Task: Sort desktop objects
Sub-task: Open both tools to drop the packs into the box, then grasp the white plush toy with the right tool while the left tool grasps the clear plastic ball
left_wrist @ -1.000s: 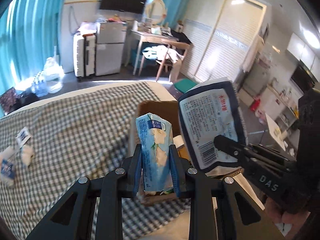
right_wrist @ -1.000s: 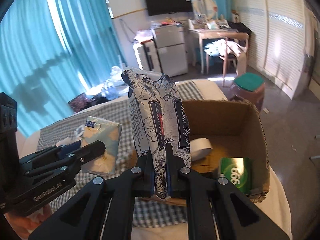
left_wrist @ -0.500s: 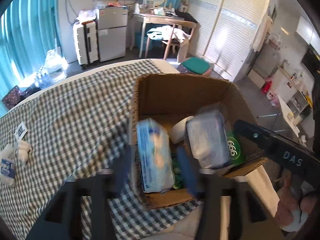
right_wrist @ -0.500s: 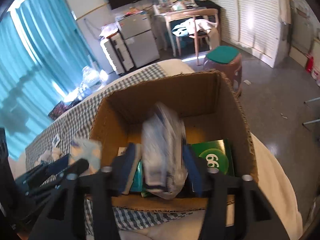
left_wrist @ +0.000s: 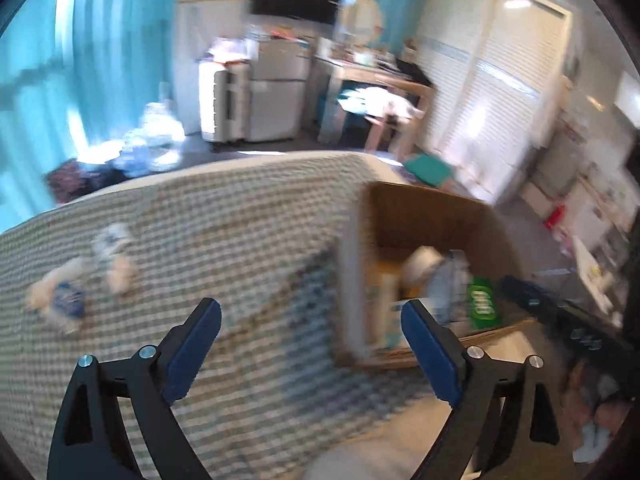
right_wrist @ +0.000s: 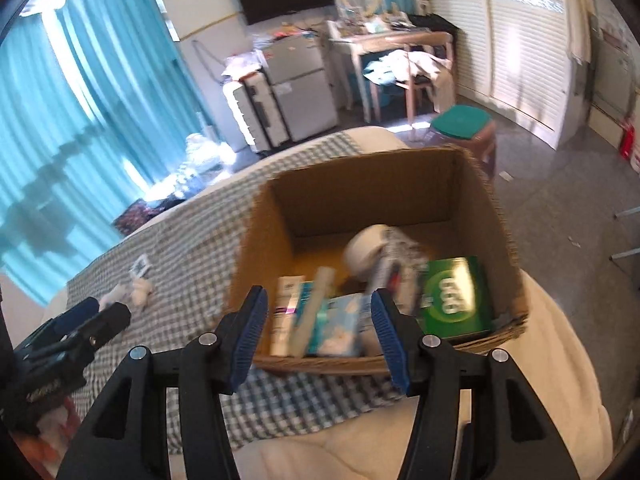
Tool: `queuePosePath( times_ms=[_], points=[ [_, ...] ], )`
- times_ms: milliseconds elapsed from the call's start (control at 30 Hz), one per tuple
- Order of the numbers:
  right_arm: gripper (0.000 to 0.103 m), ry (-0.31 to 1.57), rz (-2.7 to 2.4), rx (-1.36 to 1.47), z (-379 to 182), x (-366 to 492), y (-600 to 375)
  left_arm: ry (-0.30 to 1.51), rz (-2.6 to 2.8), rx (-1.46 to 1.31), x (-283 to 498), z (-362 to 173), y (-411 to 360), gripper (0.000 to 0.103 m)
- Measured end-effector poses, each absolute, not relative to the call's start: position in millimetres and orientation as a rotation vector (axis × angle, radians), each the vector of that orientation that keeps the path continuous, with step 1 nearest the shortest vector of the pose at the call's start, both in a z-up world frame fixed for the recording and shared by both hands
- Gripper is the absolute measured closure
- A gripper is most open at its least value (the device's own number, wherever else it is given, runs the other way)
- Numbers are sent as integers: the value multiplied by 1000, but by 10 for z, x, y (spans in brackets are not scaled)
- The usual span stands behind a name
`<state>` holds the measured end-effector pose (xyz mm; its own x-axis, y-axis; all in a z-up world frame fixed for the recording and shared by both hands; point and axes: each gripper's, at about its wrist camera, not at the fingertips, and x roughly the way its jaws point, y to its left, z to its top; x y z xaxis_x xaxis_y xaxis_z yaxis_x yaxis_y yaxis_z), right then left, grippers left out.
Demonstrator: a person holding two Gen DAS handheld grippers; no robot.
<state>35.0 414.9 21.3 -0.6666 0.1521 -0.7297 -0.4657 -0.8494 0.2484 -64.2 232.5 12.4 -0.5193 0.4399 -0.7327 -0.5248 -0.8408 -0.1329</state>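
Observation:
An open cardboard box (left_wrist: 420, 216) (right_wrist: 360, 192) stands on the checked cloth (left_wrist: 240, 240). Inside lie a light-blue tissue pack (right_wrist: 340, 322), a dark floral tissue pack (right_wrist: 400, 256), a green box (right_wrist: 454, 296), a white roll (right_wrist: 364, 252) and a white tube (right_wrist: 286, 312). My left gripper (left_wrist: 311, 306) hovers over the cloth left of the box; its jaws are opening with nothing between them. My right gripper (right_wrist: 319, 294) stands open above the box's near wall, holding nothing. Small white and blue packets (left_wrist: 66, 304) (right_wrist: 138, 290) lie on the cloth at the left.
The box sits near the right edge of the bed-like surface, with floor beyond. A teal stool (right_wrist: 460, 124), a desk with a chair (right_wrist: 404, 60) and white cabinets (right_wrist: 296, 92) stand further back. Blue curtains (right_wrist: 80, 100) fill the left.
Both grippers opened and let their tissue packs drop into the box. The left gripper then swung left, so the box now sits at its right.

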Motion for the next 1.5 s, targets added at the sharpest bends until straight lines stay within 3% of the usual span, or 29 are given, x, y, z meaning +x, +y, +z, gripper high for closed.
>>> queuePosePath(
  times_ms=[133, 233, 600, 1500],
  points=[
    [48, 601, 2638, -1027, 185, 278, 3674, 223, 2542, -1074, -699, 20, 1635, 8],
    [34, 584, 2726, -1006, 175, 186, 3280, 291, 2644, -1109, -746, -97, 1184, 7],
    [34, 545, 2867, -1120, -125, -348, 2286, 13, 2827, -1339, -1040, -707, -40, 7],
    [34, 518, 2816, -1498, -1245, -2278, 1246, 50, 2753, -1392, -2450, -1602, -155, 7]
  ],
)
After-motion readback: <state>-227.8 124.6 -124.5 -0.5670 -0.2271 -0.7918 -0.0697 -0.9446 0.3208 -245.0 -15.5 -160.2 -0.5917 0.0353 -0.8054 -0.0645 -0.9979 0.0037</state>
